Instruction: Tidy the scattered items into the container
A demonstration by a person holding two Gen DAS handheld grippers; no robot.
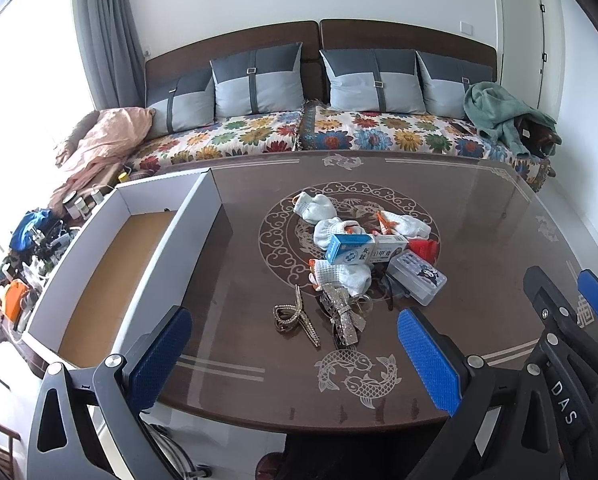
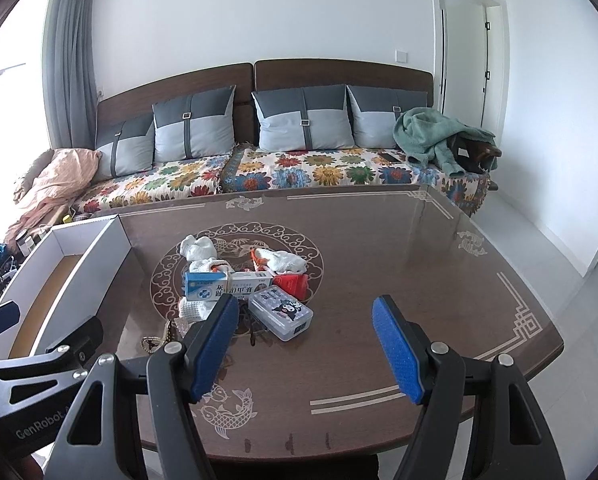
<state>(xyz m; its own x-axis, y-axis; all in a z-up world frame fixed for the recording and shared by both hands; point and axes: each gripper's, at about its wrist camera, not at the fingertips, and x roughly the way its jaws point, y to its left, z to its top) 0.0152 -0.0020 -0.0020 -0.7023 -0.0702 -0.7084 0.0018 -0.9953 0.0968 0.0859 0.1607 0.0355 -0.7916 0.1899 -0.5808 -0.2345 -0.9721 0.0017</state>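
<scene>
A pile of small items lies mid-table: white socks (image 1: pixel 318 207), a blue and white medicine box (image 1: pixel 349 254), a clear plastic case (image 1: pixel 418 276) with a cartoon sticker, a red pouch (image 1: pixel 425 247), and two rhinestone hair clips (image 1: pixel 295 318). An open white cardboard box (image 1: pixel 111 272) with a brown floor stands on the table's left. My left gripper (image 1: pixel 295 354) is open and empty, above the near table edge before the hair clips. My right gripper (image 2: pixel 305 344) is open and empty, just short of the clear case (image 2: pixel 281 312). The white box also shows in the right wrist view (image 2: pixel 67 280).
The brown glass-topped table (image 1: pixel 459 216) has a sofa with a floral cover (image 1: pixel 279 132) and cushions behind it. Cluttered items (image 1: pixel 31 248) sit left of the white box. A green blanket (image 2: pixel 439 132) lies on the sofa's right end. White floor (image 2: pixel 539 240) lies right of the table.
</scene>
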